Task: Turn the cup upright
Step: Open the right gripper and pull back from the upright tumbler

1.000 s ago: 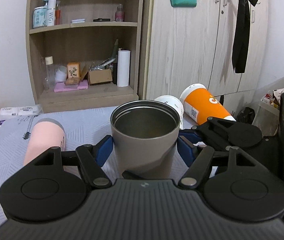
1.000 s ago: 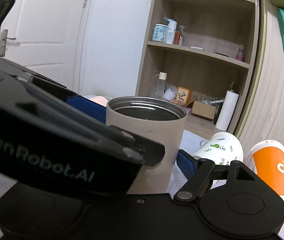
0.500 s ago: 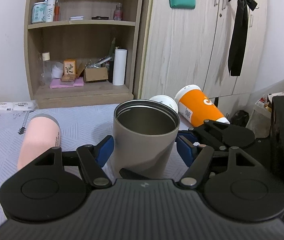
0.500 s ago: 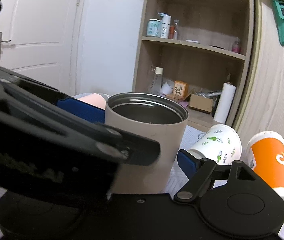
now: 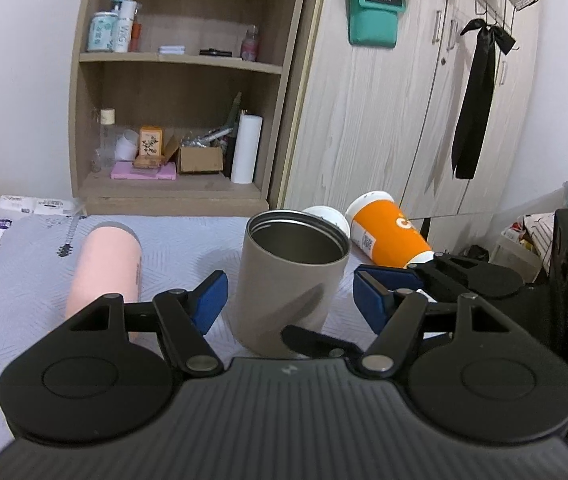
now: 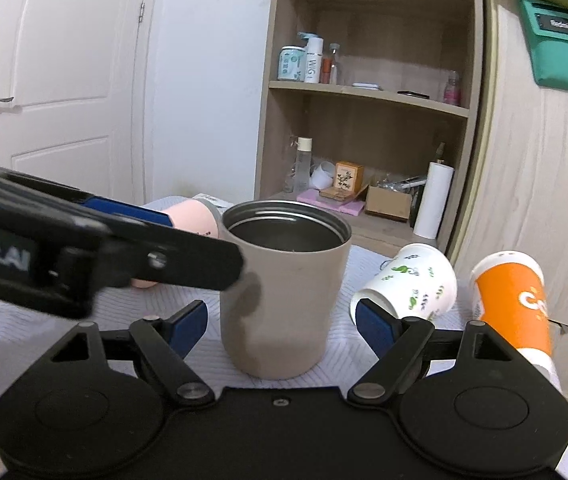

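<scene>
With the grey cup (image 5: 290,280) upright, my left gripper (image 5: 290,294) and right gripper (image 6: 282,318) flank it, jaws released; next, I judge, the pink cup (image 5: 106,268) lying beside it.

Even indoor light, fisheye-bent edges, perhaps slight near blur.

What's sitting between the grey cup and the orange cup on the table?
A white cup with green leaf prints lies on its side between the upright grey cup and the tipped orange cup. The right wrist view shows it best.
</scene>
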A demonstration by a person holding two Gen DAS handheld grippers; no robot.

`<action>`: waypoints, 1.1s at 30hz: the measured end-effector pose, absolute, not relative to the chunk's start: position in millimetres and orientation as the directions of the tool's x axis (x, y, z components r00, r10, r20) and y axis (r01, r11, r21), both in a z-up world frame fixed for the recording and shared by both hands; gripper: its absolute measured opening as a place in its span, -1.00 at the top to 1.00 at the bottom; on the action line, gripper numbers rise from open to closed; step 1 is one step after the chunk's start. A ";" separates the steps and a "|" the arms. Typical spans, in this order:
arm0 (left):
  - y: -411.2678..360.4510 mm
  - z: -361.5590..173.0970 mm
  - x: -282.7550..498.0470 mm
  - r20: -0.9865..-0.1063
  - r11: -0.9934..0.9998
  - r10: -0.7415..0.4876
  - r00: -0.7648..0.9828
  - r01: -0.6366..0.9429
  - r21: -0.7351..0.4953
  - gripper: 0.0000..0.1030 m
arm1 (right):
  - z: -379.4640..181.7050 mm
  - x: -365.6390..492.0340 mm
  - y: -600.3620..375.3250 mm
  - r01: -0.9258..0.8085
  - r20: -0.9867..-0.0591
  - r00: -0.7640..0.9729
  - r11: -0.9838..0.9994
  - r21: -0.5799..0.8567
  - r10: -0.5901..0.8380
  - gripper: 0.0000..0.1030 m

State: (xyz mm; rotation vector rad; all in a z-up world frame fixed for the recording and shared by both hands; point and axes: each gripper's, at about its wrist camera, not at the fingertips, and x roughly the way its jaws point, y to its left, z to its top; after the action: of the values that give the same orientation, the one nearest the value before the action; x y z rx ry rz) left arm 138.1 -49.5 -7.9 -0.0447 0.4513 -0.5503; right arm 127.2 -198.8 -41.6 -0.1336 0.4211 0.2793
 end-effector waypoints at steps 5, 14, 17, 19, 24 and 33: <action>-45.5 3.6 118.9 -0.392 0.854 -0.513 0.764 0.500 -0.144 -0.33 | -28.7 111.8 -200.4 -0.288 -0.408 0.881 0.956 -0.057 0.241 -0.65; -37.4 23.3 85.3 -0.380 0.873 -0.478 0.792 0.476 -0.106 -0.34 | -8.0 79.0 -200.3 -0.269 -0.395 0.891 0.961 -0.066 0.222 -0.65; -33.6 27.8 72.9 -0.377 0.883 -0.459 0.805 0.460 -0.093 -0.35 | -2.3 66.7 -202.0 -0.261 -0.380 0.899 0.963 -0.064 0.218 -0.65; -30.7 28.9 65.2 -0.366 0.892 -0.442 0.818 0.444 -0.085 -0.37 | 0.3 60.3 -203.5 -0.262 -0.371 0.902 0.963 -0.059 0.223 -0.65; -24.6 26.0 52.5 -0.363 0.921 -0.385 0.849 0.378 -0.092 -0.39 | 2.5 41.3 -206.4 -0.227 -0.339 0.920 0.973 -0.051 0.197 -0.65; -9.5 23.9 35.9 -0.376 0.955 -0.294 0.879 0.281 -0.092 -0.40 | 9.1 13.3 -211.2 -0.170 -0.321 0.936 0.983 -0.066 0.141 -0.65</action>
State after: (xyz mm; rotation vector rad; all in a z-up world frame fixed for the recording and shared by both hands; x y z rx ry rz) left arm 35.9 -9.5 23.9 -0.0351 0.3977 -0.2997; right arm 13.3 -211.2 9.1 -0.0937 0.3212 0.1590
